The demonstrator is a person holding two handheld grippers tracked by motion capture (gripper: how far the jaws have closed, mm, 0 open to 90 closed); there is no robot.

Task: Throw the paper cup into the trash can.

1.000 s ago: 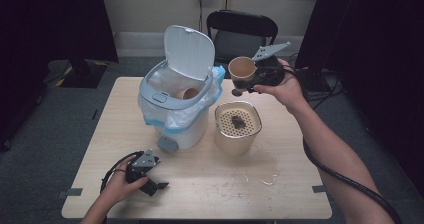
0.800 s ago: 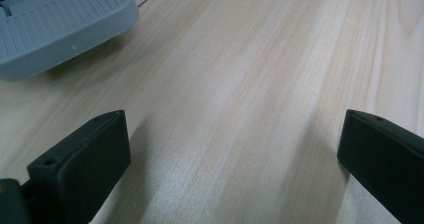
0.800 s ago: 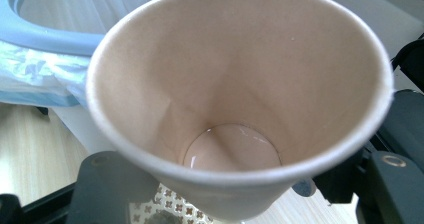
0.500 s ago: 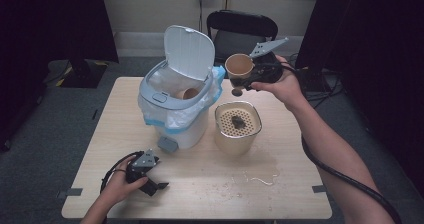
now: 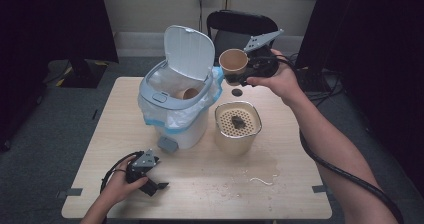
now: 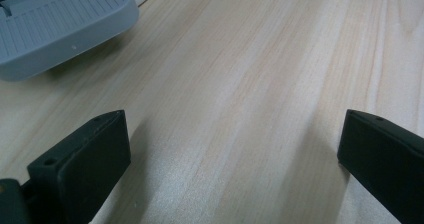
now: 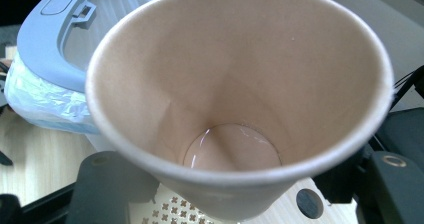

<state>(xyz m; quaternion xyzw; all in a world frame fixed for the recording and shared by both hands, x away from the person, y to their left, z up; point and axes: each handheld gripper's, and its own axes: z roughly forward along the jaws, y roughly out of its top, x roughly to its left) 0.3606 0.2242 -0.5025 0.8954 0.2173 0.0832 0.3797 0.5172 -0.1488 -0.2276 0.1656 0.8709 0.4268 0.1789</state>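
My right gripper [image 5: 241, 77] is shut on a tan paper cup [image 5: 233, 61], held in the air just right of the white pedal bin [image 5: 172, 118], whose lid stands up. In the right gripper view the cup [image 7: 240, 94] tilts toward the camera with a little liquid at its bottom, and the gripper [image 7: 245, 196] has a jaw on each side of it. Another paper cup [image 5: 189, 92] lies inside the bin's bag. My left gripper [image 5: 156, 183] rests on the table near the front left, open with nothing between its jaws [image 6: 232, 154].
A beige container [image 5: 238, 140] with a perforated insert and a dark lump on it stands below the held cup. Wet streaks [image 5: 260, 178] mark the table in front of it. The bin's grey pedal [image 6: 60, 24] lies just ahead of the left gripper. A chair [image 5: 240, 26] stands behind the table.
My right gripper has lifted the cup higher and a little to the left, toward the bin's opening. The left gripper has stayed where it was.
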